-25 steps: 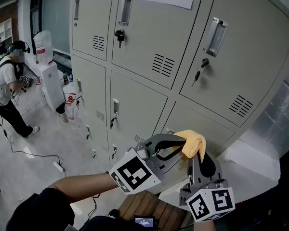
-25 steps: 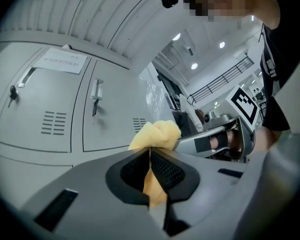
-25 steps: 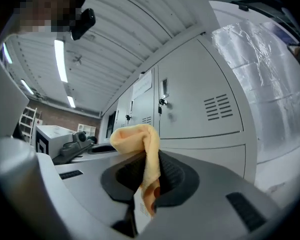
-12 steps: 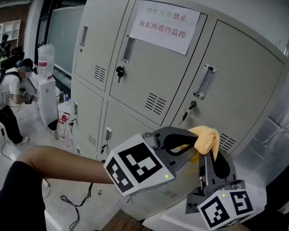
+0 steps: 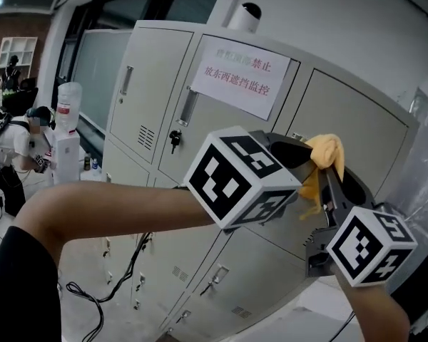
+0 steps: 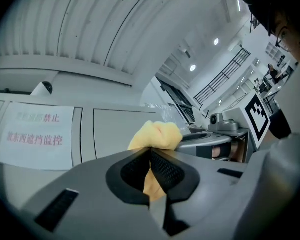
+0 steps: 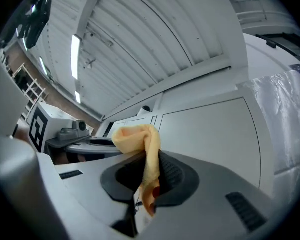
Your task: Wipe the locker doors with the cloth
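Note:
A yellow cloth (image 5: 324,150) is bunched between my two grippers, up in front of the top-right door (image 5: 349,130) of the grey lockers. My left gripper (image 5: 304,159) reaches in from the left, shut on the cloth (image 6: 157,135), which pokes out above its pads. From below right comes my right gripper (image 5: 334,169), also shut on the cloth (image 7: 136,135), with a tail hanging between its pads. Each gripper view shows the other gripper beside the cloth and a plain locker door (image 7: 210,129) behind it. Whether the cloth touches the door is unclear.
A white paper notice (image 5: 242,77) is stuck on the middle top door. A dome camera (image 5: 246,14) sits on the lockers. Keys hang in a lock (image 5: 173,140). Far left stand a person (image 5: 25,137) and a water dispenser (image 5: 66,123). Cables (image 5: 93,294) lie on the floor.
Both grippers have risen together with the cloth, from the lower locker row to the top row. The head view has tilted upward.

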Demonstrator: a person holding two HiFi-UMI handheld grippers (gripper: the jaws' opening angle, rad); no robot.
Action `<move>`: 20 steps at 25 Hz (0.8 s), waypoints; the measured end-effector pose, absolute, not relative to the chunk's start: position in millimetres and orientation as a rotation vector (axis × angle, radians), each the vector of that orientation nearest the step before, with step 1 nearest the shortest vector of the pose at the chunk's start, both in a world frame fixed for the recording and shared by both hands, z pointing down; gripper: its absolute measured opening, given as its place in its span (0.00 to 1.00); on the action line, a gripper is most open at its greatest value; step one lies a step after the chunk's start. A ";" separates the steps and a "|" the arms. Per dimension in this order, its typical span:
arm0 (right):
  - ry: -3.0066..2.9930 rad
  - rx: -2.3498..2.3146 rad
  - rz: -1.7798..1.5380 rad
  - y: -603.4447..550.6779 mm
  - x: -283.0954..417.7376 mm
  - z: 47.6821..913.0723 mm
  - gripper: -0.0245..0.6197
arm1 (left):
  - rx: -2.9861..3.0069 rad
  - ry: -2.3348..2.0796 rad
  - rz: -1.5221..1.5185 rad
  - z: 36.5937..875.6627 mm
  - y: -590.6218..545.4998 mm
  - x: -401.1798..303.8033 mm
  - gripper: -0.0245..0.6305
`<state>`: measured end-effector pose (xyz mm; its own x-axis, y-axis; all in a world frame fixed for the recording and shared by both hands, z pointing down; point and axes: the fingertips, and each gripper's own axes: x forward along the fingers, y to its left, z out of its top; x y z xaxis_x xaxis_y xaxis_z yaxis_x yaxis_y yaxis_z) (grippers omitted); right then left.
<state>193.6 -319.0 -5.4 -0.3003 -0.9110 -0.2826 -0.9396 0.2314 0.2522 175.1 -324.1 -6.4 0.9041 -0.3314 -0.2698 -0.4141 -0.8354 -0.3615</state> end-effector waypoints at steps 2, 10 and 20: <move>2.393 -1.824 0.628 -323.5 190.8 -25.7 0.14 | -2.624 0.563 0.288 -26.6 -329.1 172.4 0.07; 2.353 -1.841 0.800 -344.3 182.4 -99.1 0.14 | -2.547 0.611 0.349 -99.1 -348.4 161.9 0.07; 2.361 -1.863 0.812 -378.3 174.7 -138.9 0.14 | -2.519 0.648 0.383 -136.3 -383.3 154.2 0.07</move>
